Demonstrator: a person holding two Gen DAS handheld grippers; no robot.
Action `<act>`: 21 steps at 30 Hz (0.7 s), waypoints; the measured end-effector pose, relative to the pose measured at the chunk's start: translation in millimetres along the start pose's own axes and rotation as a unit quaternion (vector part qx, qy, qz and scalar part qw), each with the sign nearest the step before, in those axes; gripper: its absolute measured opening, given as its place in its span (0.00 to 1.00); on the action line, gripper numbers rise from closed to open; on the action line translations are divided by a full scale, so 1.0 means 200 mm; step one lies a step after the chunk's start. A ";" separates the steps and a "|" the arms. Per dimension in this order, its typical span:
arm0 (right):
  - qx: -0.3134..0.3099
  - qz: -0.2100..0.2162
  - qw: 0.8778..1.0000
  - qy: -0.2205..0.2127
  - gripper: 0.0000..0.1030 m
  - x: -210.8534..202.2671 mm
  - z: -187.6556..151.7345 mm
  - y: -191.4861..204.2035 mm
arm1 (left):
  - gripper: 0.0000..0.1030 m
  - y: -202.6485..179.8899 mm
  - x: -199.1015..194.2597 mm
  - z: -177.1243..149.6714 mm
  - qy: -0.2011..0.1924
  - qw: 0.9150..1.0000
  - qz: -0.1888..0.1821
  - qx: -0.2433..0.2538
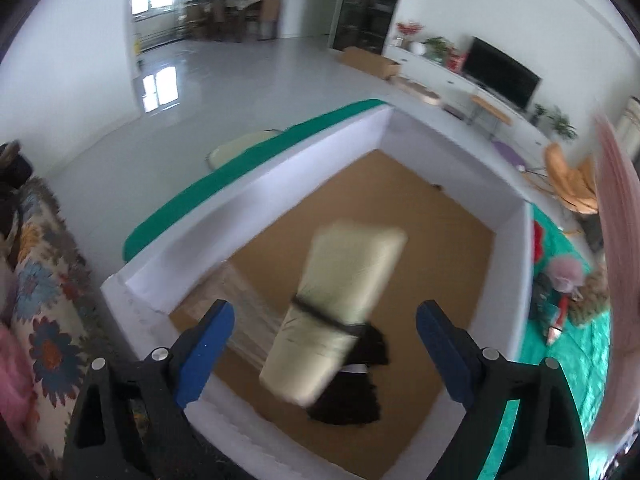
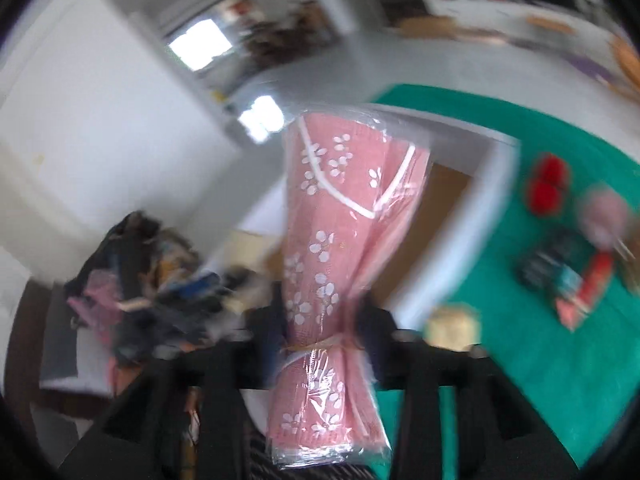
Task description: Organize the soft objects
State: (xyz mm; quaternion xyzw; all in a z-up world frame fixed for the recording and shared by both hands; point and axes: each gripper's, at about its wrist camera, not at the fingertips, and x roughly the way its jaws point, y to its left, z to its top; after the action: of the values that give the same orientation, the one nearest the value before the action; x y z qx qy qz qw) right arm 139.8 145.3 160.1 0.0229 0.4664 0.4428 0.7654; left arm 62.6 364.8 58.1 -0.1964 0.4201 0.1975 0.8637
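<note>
Left gripper is held spread and empty above the box, a cream roll lying lengthwise inside just below it, while the pink roll (plastic-wrapped, long axis pointing toward the box) is pinched by the right gripper.

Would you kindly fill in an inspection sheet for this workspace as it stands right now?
Surface: green cloth beneath a white-walled box with a brown floor.
Job's things: cream bundle, blurred, over a black item in the box; pink flowered bundle in clear wrap.
Clutter: red item, pink fluffy item, dark packet on the cloth.
Grippers: left claw open, nothing pinched; right claw around the pink bundle, blurred.
Cables: nothing seen.
Surroundings: television, grey floor, flowered fabric.
</note>
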 end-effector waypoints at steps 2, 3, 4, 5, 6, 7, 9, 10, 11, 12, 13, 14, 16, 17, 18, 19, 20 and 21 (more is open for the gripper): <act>-0.010 -0.022 1.000 0.007 0.72 0.10 -0.02 0.05 | 0.89 0.05 -0.01 -0.02 -0.002 1.000 0.006 -0.014; -0.015 -0.029 0.999 0.002 0.72 0.12 -0.03 0.05 | 0.89 0.08 -0.03 -0.04 -0.008 1.000 0.008 -0.020; -0.023 -0.043 0.999 -0.008 0.72 0.11 -0.06 0.05 | 0.89 0.11 -0.05 -0.06 -0.014 1.000 0.012 -0.022; -0.033 -0.057 0.998 -0.021 0.72 0.09 -0.10 0.03 | 0.89 0.12 -0.06 -0.09 -0.021 0.999 0.014 -0.023; -0.044 -0.074 0.996 -0.034 0.72 0.06 -0.14 -0.01 | 0.89 0.13 -0.08 -0.12 -0.029 0.999 0.015 -0.022; -0.051 -0.091 0.994 -0.045 0.72 0.03 -0.18 -0.04 | 0.89 0.12 -0.10 -0.14 -0.034 0.999 0.013 -0.020; -0.067 -0.139 0.986 -0.064 0.72 -0.02 -0.30 -0.18 | 0.89 0.08 -0.13 -0.20 -0.035 0.999 -0.007 -0.015; -0.070 -0.164 0.982 -0.066 0.72 -0.02 -0.36 -0.26 | 0.89 0.05 -0.14 -0.24 -0.033 0.999 -0.023 -0.011; -0.067 -0.197 0.976 -0.062 0.72 -0.04 -0.45 -0.38 | 0.89 0.00 -0.15 -0.27 -0.029 0.999 -0.041 -0.004; -0.062 -0.220 0.972 -0.057 0.72 -0.06 -0.52 -0.48 | 0.89 -0.06 -0.16 -0.30 -0.024 0.998 -0.059 0.005; -0.051 -0.249 0.966 -0.048 0.72 -0.08 -0.61 -0.62 | 0.89 -0.14 -0.17 -0.33 -0.019 0.997 -0.079 0.020; -0.037 -0.272 0.961 -0.041 0.72 -0.10 -0.68 -0.75 | 0.89 -0.24 -0.18 -0.38 -0.014 0.994 -0.098 0.039; 0.007 -0.311 0.950 -0.024 0.72 -0.16 -0.83 -1.01 | 0.90 -0.45 -0.19 -0.46 0.000 0.988 -0.129 0.084; 0.033 -0.325 0.945 -0.019 0.72 -0.21 -0.92 -1.13 | 0.90 -0.55 -0.18 -0.51 0.010 0.984 -0.143 0.106; 0.051 -0.334 0.941 -0.020 0.72 -0.26 -0.98 -1.21 | 0.90 -0.69 -0.15 -0.58 0.027 0.978 -0.161 0.132; 0.070 -0.345 0.936 -0.023 0.72 -0.31 -1.04 -1.30 | 0.90 -0.79 -0.13 -0.63 0.041 0.973 -0.173 0.144; 0.086 -0.351 0.932 -0.027 0.72 -0.35 -1.08 -1.36 | 0.90 -0.90 -0.09 -0.70 0.058 0.968 -0.186 0.155; 0.100 -0.355 0.929 -0.032 0.72 -0.39 -1.11 -1.41 | 0.90 -0.97 -0.05 -0.76 0.070 0.965 -0.194 0.161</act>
State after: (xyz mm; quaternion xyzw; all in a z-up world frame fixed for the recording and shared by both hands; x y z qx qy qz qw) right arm 148.1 -164.2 -38.4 -0.0536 0.4610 0.0921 0.8810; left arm 56.8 122.7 13.3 -0.1452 0.4599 -0.0582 0.8741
